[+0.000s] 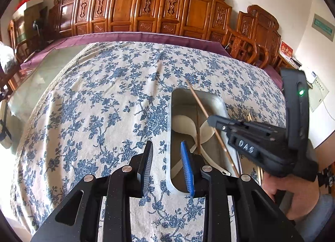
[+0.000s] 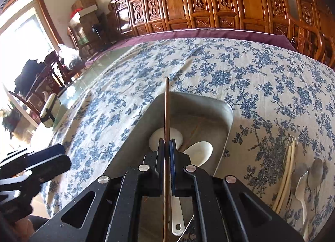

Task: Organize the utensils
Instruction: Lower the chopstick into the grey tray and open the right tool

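Observation:
A metal tray [image 1: 217,100] [image 2: 229,114] lies on the floral tablecloth and holds two white spoons [image 1: 184,122] [image 2: 200,151] and a brown chopstick [image 1: 198,133]. My right gripper [image 2: 166,144] [image 1: 211,123] is shut on another brown chopstick [image 2: 166,104] [image 1: 201,104] and holds it over the tray, pointing away. My left gripper [image 1: 167,156] is open and empty; it hovers over the tray's near left rim. More utensils, pale chopsticks [image 2: 290,164], a white fork [image 2: 301,187] and metal spoons [image 2: 316,170], lie on the cloth to the right of the tray.
Carved wooden chairs [image 1: 146,5] line the table's far side. The cloth [image 1: 94,95] ends at the left on a bare glass tabletop [image 1: 33,87]. A small lidded box [image 2: 50,112] stands at the table's left edge.

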A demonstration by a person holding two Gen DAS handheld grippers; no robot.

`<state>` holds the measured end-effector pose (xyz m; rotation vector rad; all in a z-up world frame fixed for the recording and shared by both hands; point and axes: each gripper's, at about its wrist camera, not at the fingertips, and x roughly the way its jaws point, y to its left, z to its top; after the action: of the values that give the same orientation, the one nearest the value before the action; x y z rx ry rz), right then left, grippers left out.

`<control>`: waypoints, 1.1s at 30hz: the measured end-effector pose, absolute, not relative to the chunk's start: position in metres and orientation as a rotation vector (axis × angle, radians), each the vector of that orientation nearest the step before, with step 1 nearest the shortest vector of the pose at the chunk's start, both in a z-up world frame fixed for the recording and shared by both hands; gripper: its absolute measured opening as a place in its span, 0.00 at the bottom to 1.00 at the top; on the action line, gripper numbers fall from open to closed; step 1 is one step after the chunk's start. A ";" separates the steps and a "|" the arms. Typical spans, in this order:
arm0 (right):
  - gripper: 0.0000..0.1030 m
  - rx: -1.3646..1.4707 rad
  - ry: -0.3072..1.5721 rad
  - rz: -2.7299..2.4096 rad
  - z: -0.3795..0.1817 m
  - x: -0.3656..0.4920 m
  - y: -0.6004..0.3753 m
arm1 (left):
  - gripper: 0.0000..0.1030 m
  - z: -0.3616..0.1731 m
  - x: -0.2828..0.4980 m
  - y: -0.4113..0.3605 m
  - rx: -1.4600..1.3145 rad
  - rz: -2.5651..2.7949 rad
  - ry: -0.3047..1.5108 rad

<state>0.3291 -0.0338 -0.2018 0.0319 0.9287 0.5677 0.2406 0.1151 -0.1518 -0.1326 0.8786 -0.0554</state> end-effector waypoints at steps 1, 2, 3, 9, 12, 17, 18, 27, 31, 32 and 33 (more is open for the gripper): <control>0.06 0.030 0.932 0.565 -0.204 0.329 -0.034 | 0.25 -0.152 0.241 0.115 -0.133 -0.055 0.879; 0.06 0.034 0.935 0.564 -0.205 0.328 -0.034 | 0.25 -0.151 0.241 0.115 -0.133 -0.056 0.877; 0.06 0.036 0.936 0.566 -0.206 0.327 -0.034 | 0.25 -0.151 0.241 0.114 -0.133 -0.057 0.876; 0.07 0.029 0.927 0.576 -0.204 0.325 -0.038 | 0.25 -0.151 0.240 0.110 -0.118 -0.056 0.877; 0.07 0.025 0.905 0.580 -0.197 0.322 -0.046 | 0.25 -0.152 0.240 0.108 -0.114 -0.056 0.877; 0.07 -0.012 0.862 0.590 -0.183 0.306 -0.061 | 0.25 -0.151 0.239 0.099 -0.095 -0.065 0.875; 0.07 -0.024 0.854 0.589 -0.179 0.302 -0.066 | 0.25 -0.151 0.239 0.097 -0.092 -0.068 0.875; 0.07 -0.077 0.816 0.586 -0.163 0.268 -0.112 | 0.25 -0.153 0.238 0.085 -0.073 -0.087 0.879; 0.08 -0.091 0.810 0.553 -0.162 0.253 -0.142 | 0.25 -0.153 0.238 0.080 -0.071 -0.095 0.876; 0.10 -0.094 0.808 0.543 -0.162 0.249 -0.150 | 0.25 -0.153 0.238 0.079 -0.070 -0.097 0.876; 0.15 -0.095 0.807 0.536 -0.162 0.247 -0.155 | 0.25 -0.154 0.238 0.079 -0.071 -0.099 0.876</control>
<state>0.2467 -0.1550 -0.1617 -0.0945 0.8066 0.5364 0.2382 0.0790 -0.1535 -0.0705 0.8759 -0.0988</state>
